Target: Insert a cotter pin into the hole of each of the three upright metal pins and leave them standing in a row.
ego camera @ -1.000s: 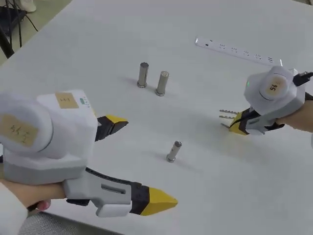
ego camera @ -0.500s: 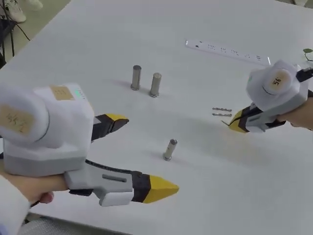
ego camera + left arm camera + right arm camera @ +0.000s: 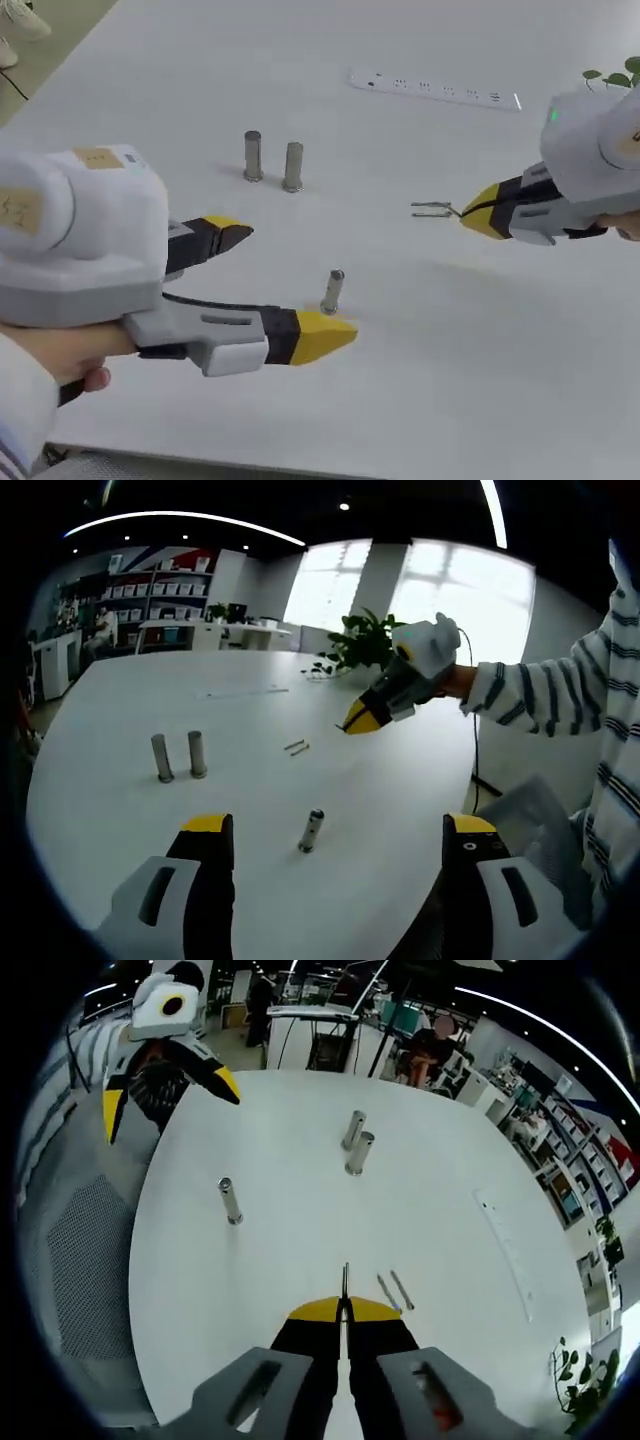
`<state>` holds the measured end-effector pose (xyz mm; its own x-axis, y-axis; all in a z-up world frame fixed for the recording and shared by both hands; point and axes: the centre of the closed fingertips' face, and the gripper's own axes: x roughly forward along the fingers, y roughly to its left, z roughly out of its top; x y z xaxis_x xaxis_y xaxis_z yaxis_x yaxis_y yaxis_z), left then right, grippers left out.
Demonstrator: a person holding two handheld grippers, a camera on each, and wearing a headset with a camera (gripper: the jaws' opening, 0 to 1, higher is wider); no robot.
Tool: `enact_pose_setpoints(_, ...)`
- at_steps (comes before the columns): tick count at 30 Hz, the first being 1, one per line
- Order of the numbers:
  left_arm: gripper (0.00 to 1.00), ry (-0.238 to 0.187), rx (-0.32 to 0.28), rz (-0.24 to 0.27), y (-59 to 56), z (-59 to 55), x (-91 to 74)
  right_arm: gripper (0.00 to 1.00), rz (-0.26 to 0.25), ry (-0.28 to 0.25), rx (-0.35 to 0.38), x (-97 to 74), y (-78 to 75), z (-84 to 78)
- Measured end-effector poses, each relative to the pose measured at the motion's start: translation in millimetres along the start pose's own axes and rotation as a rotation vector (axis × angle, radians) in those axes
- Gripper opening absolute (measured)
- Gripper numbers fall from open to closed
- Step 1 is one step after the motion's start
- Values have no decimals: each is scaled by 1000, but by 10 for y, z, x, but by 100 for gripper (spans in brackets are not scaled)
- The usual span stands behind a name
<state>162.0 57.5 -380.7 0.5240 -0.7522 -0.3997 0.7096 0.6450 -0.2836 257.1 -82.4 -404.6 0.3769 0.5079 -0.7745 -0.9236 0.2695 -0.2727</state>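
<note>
Right yellow-tipped gripper clamped on a thin metal cotter pin, two spare cotter pins lying just beside, left gripper with jaws wide apart, short upright steel pin ahead.

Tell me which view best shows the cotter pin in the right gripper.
The right gripper view: the cotter pin juts clearly out of the shut right gripper. The left gripper view shows a faint sliver at that gripper's tip. In the head view it blends with two loose cotter pins nearby.
</note>
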Motion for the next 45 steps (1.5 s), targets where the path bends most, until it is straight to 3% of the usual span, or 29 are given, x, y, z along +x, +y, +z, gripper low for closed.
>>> enact_pose_setpoints(15,76,21,6,-86,-44,169,128,0,-155,-118,-29,-290,201,385)
enact_pose_setpoints(22,64,21,-42,-128,-81,198,217,0,-192,-139,-45,-299,346,458)
enact_pose_setpoints(25,62,19,-57,-145,-108,216,238,0,-211,-115,-89,-278,386,419)
enact_pose_setpoints(29,56,11,-85,-171,-153,258,288,0,-228,-68,-179,-261,480,398)
enact_pose_setpoints(32,53,10,-79,-190,-200,276,325,0,-223,-65,-206,-242,579,423)
enact_pose_setpoints(41,35,29,-88,-251,-354,306,431,0,-206,-97,-215,-264,726,519)
enact_pose_setpoints(45,19,30,-103,-284,-427,320,453,0,-204,-110,-221,-279,789,565)
